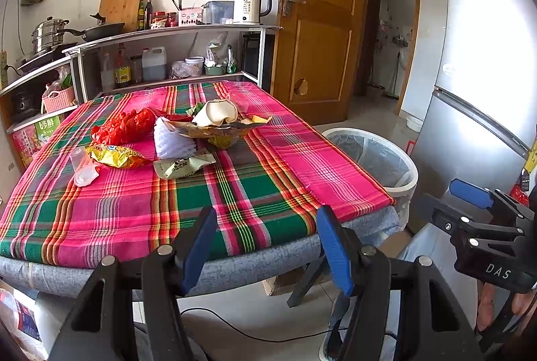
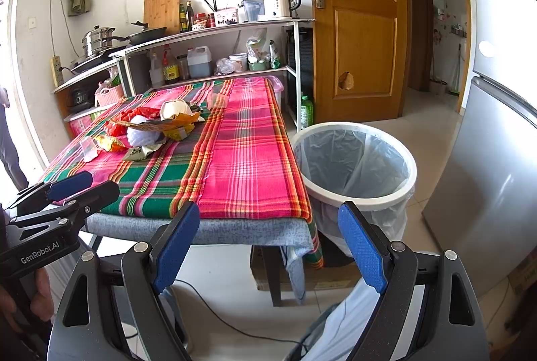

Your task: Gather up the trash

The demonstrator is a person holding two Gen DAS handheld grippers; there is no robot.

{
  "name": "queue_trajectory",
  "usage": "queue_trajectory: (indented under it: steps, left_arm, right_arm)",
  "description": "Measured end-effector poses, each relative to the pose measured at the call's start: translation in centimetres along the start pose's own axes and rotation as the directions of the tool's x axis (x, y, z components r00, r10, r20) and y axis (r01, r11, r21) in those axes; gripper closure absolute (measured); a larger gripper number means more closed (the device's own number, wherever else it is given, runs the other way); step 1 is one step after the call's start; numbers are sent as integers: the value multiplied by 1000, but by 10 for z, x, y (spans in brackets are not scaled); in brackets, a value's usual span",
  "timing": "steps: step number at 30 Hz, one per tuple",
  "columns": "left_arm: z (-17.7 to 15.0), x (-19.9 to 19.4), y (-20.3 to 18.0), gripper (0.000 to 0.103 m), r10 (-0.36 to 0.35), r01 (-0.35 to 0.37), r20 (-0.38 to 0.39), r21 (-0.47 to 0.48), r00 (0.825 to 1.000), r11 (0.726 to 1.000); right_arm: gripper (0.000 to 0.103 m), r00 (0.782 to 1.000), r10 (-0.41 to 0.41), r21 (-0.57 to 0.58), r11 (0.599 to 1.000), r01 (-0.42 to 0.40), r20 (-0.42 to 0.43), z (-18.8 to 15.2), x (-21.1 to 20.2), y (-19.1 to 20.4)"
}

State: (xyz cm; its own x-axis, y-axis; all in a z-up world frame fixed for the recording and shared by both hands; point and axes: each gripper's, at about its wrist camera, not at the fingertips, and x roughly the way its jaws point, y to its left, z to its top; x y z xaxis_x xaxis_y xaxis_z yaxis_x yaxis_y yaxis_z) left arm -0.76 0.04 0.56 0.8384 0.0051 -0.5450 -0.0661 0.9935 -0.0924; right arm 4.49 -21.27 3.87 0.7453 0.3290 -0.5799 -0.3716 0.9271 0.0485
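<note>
Left wrist view: the left gripper (image 1: 266,247) sits at 6 o'clock with its blue-padded fingers (image 1: 198,248) spread wide apart and nothing between them, hanging just off the near edge of the table (image 1: 235,263). The table is covered by a pink and green plaid cloth (image 1: 208,190). The trash lies in a heap toward 11 o'clock: a red plastic bag (image 1: 126,126), a white foam net (image 1: 173,139) just beside it, a torn paper wrapper (image 1: 214,127) holding a crumpled white paper bowl (image 1: 218,112), a yellow snack bag (image 1: 115,156), a green-grey packet (image 1: 183,164) and a clear plastic cup (image 1: 82,166) lying on its side at the pile's 9 o'clock end. The bin (image 1: 376,159), white-rimmed and lined with a clear bag, stands on the floor at 3 o'clock, against the table's right edge. The right gripper (image 1: 470,203) shows at 4 o'clock, well apart from the pile; only one blue pad is clear, so I cannot tell its state from here. A refrigerator (image 1: 480,59) rises at 2 o'clock.

Right wrist view: the right gripper (image 2: 268,243) at 6 o'clock has its blue fingers (image 2: 362,248) held wide, empty, framing the table corner and the bin (image 2: 355,159) at 3 o'clock. The trash pile (image 2: 151,129) lies at 10 o'clock on the cloth. The left gripper (image 2: 72,190) enters at 8 o'clock, with a hand (image 2: 42,297) on its handle
</note>
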Motion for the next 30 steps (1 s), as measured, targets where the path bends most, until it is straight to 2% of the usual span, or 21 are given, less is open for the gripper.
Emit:
queue_trajectory:
  steps: [30]
  left_arm:
    - [1,-1,0,39,1,-1,2,2,1000,1000]
  right_arm:
    - [18,1000,-4,4,1000,4,0,-1,2,-3]
